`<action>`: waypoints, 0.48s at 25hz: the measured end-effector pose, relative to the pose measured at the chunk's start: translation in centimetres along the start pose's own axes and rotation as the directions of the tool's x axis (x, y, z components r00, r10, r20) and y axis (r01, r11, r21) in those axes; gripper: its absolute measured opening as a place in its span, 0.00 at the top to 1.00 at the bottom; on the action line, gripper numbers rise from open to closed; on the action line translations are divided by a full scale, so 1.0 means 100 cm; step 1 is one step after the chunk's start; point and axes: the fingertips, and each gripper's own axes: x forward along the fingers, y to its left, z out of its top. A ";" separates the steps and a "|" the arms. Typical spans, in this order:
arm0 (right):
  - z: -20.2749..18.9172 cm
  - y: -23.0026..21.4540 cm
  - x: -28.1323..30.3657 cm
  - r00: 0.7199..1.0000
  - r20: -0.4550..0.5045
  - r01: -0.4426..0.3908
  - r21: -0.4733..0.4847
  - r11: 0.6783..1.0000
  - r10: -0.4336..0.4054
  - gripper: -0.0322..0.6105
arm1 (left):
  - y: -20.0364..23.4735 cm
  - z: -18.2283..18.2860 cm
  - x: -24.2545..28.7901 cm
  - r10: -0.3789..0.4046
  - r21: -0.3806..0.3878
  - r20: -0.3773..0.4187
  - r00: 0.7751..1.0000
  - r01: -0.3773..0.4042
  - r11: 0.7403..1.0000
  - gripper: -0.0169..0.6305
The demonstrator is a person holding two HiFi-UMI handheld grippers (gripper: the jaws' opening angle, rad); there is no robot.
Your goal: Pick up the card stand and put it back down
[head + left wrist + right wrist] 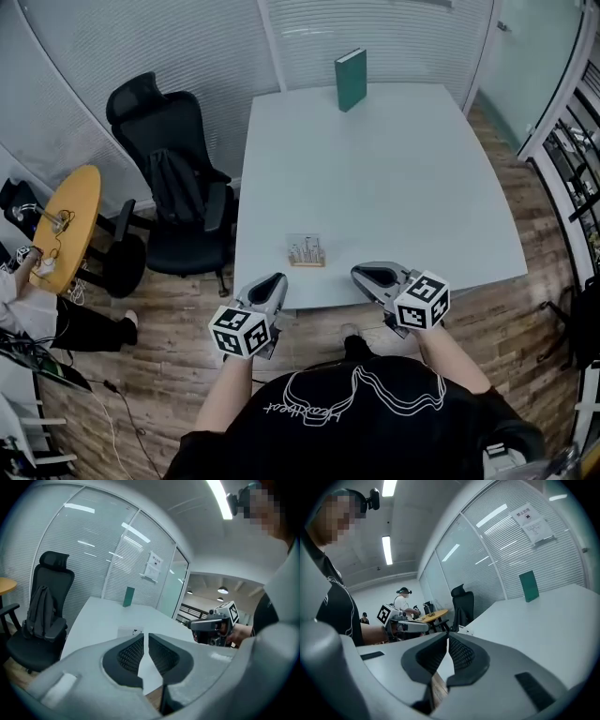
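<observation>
Smooth pale tabletop [394, 178], boxy card stand [306, 251]

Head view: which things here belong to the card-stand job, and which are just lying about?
Job: card stand near the white table edge; left gripper and right gripper, both shut, empty.
Lying about: upright green book, black office chair, round wooden table.

- Looks like an office, most likely a meeting room.
- Has a large pale table [394, 187] with a black swivel chair [155, 117] beside it.
- Is closed in by glass partition walls [122, 42] with blinds, one bearing a printed notice [533, 524].
- Has strip lights [387, 549] on the ceiling, a wood-plank floor [506, 328], a small round wooden table [75, 216] nearby.
</observation>
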 end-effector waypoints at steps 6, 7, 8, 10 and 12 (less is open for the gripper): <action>-0.019 -0.038 0.033 0.996 -0.095 0.000 -0.037 0.999 -0.004 0.85 | 0.033 -0.014 0.030 0.003 -0.002 -0.054 0.999 -0.003 1.000 0.87; -0.022 -0.042 0.038 0.995 -0.103 -0.006 -0.037 0.999 0.003 0.84 | 0.038 -0.018 0.034 0.003 0.002 -0.071 0.997 -0.002 1.000 0.86; -0.026 -0.046 0.042 0.994 -0.112 -0.014 -0.036 0.999 0.010 0.84 | 0.042 -0.022 0.038 0.000 0.006 -0.087 0.996 0.000 1.000 0.84; -0.034 -0.054 0.052 0.991 -0.136 -0.026 -0.043 0.999 0.020 0.82 | 0.049 -0.029 0.047 -0.012 0.012 -0.112 0.994 0.013 1.000 0.82; -0.043 -0.062 0.062 0.985 -0.171 -0.035 -0.066 0.997 0.024 0.80 | 0.053 -0.035 0.055 -0.021 0.029 -0.133 0.991 0.025 0.999 0.78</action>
